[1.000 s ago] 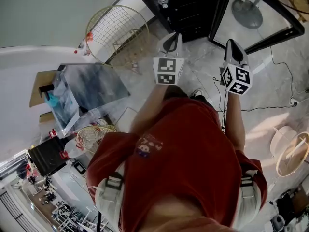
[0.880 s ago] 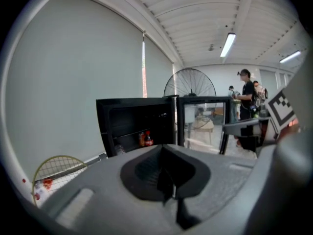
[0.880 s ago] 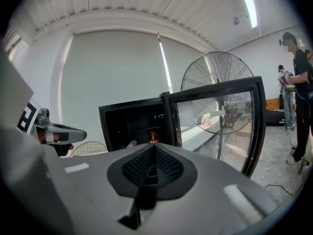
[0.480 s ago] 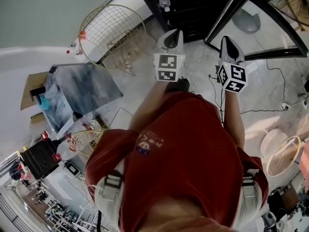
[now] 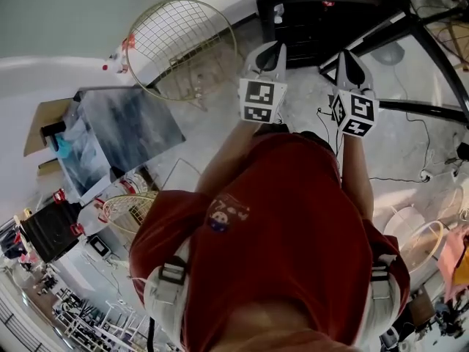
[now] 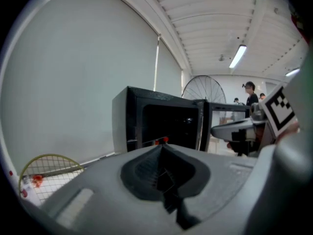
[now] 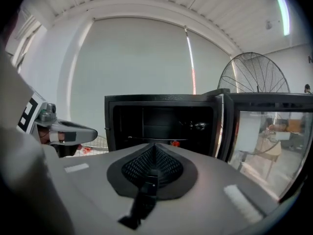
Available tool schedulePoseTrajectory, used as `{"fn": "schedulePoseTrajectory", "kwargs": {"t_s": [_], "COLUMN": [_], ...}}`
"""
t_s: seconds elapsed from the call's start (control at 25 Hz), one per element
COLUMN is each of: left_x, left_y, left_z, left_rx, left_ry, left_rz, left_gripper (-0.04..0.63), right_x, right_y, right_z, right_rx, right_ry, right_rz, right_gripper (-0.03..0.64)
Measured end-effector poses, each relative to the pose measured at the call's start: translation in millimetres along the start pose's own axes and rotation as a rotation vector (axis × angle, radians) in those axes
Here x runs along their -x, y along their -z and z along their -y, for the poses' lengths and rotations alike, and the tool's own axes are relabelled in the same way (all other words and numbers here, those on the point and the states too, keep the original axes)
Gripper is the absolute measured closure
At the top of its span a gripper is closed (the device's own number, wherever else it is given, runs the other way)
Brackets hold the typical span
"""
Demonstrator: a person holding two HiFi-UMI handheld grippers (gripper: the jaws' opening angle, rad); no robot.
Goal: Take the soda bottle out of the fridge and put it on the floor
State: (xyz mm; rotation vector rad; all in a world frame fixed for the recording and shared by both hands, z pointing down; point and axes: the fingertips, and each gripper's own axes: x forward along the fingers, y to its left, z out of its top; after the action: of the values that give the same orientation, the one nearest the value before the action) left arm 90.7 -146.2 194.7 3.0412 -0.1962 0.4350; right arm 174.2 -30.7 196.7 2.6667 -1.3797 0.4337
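From overhead, the left gripper (image 5: pixel 268 50) and right gripper (image 5: pixel 350 56) are held side by side short of the open fridge (image 5: pixel 322 17). The left gripper view shows jaws pressed together and empty, with a red cap (image 6: pixel 165 140) inside the fridge that is probably the bottle's. The right gripper view shows the same closed, empty jaws below that cap (image 7: pixel 174 143), so I'd spread one wide before reaching in and take the bottle squarely round its body.

No legible text, brand, number or sign found. The left gripper (image 5: pixel 270 50) and the right gripper (image 5: pixel 346 57) bear only black-and-white square markers (image 5: pixel 261 101), no characters. The emblem (image 5: pixel 223 216) on the red shirt (image 5: pixel 293 233) is too small to read.
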Motion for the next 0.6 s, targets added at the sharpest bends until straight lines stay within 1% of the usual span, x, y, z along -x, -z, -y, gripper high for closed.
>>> {"fn": "schedulePoseTrajectory", "kwargs": {"t_s": [0.28, 0.44, 0.6], "left_x": [7, 4, -2], "left_y": [6, 8, 9], "left_z": [-35, -46, -43], "left_rx": [0.028, 0.044, 0.059], "left_ry": [-0.074, -0.138, -0.215], "left_rz": [-0.001, -0.005, 0.001], "left_gripper": [0.595, 0.595, 0.595], "right_x": [-30, -44, -53], "right_y": [-3, -6, -7], "right_z": [-26, -26, -14], "right_rx": [0.027, 0.04, 0.054], "right_ry": [-0.073, -0.126, -0.195], "right_rz": [-0.015, -0.018, -0.017], "right_gripper": [0.615, 0.615, 0.615]}}
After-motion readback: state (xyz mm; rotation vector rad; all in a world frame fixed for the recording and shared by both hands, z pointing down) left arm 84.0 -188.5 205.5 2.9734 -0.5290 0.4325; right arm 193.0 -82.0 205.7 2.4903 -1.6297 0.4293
